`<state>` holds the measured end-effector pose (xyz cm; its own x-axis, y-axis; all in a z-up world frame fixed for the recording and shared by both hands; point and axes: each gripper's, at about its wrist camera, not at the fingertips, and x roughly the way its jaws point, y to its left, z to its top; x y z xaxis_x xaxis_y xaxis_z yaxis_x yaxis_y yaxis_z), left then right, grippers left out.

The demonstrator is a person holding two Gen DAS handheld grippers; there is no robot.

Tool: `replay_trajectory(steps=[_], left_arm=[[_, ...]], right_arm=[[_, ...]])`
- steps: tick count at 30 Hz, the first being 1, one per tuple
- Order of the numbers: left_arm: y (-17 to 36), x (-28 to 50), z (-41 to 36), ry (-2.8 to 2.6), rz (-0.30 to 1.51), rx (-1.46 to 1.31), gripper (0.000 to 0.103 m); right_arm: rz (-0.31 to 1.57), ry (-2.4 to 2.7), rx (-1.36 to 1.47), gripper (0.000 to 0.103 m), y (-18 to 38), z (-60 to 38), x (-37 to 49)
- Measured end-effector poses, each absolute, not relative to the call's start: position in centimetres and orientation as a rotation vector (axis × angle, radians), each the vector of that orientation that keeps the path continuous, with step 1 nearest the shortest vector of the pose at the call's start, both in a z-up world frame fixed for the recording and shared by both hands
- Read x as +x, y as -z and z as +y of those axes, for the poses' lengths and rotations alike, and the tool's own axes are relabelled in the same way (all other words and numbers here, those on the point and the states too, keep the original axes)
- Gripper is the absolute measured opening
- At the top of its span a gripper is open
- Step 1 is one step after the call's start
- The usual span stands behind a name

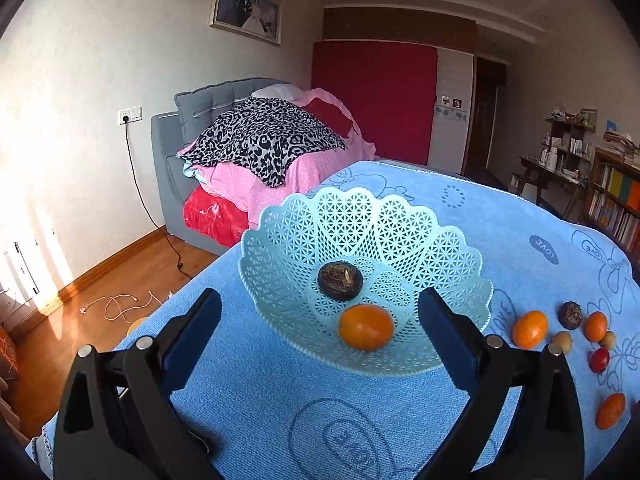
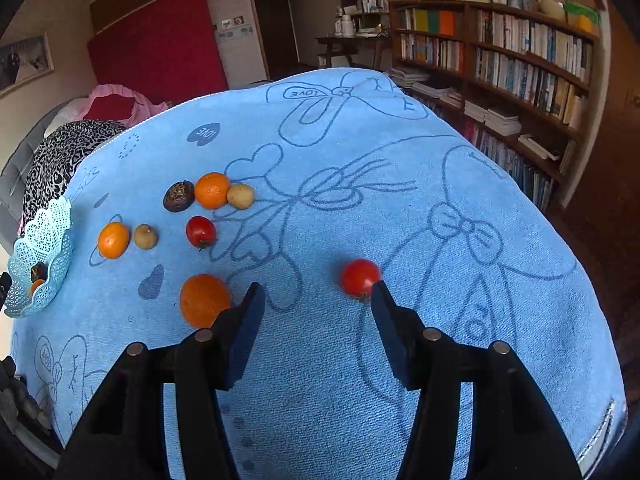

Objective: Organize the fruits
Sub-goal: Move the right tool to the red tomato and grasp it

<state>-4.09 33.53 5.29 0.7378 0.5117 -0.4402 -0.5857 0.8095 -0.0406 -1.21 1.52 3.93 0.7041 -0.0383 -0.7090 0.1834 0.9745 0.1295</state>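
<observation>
Left wrist view first: your left gripper (image 1: 320,312) is spread wide with nothing between the fingers, hovering just in front of the pale teal lattice basket (image 1: 400,224). The basket sits on the blue towel (image 1: 260,392) and it's got two things in it, a dark brown round fruit (image 1: 340,281) near the middle and an orange kumquat (image 1: 366,327) resting against the near wall. Off to the right on the towel you can see the loose pile: another kumquat (image 1: 529,329), a second dark brown fruit (image 1: 570,314), a small red one (image 1: 599,359), a few more orange and tan bits around them.

Right wrist view: your right gripper (image 2: 318,294) is also wide open, not pinching anything. A red cherry tomato (image 2: 359,278) sits right at the tip of the right-hand finger, looks like it's touching or just beside it, can't tell which. An orange fruit (image 2: 203,300) is just beside the other finger. Farther out there's a cluster: red fruit (image 2: 200,231), tan longan (image 2: 145,236), small orange (image 2: 113,240), then a dark fruit (image 2: 179,196), a bigger orange (image 2: 212,190) and a tan fruit (image 2: 240,196) bunched together. The basket is at the far left edge of this view.
</observation>
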Motion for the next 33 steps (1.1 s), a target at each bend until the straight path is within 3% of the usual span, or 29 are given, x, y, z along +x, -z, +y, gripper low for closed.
replay_trajectory(steps=[12, 18, 22, 33], left_arm=[[-5.5, -4.1, 33.4, -0.602, 0.425, -0.174, 0.100], [-5.5, -4.0, 33.4, -0.598, 0.430, -0.172, 0.100], [-5.5, -3.9, 33.0, -0.597, 0.424, -0.153, 0.100], [-5.5, -3.9, 30.8, -0.602, 0.381, -0.039, 0.100]], right_arm=[[0.817, 0.197, 0.178, 0.055, -2.4, 0.0, 1.2], [0.850, 0.195, 0.203, 0.043, -1.2, -1.1, 2.5], [0.833, 0.179, 0.172, 0.027, -1.3, -0.6, 2.3], [0.744, 0.082, 0.162, 0.027, -3.1, 0.3, 0.7]])
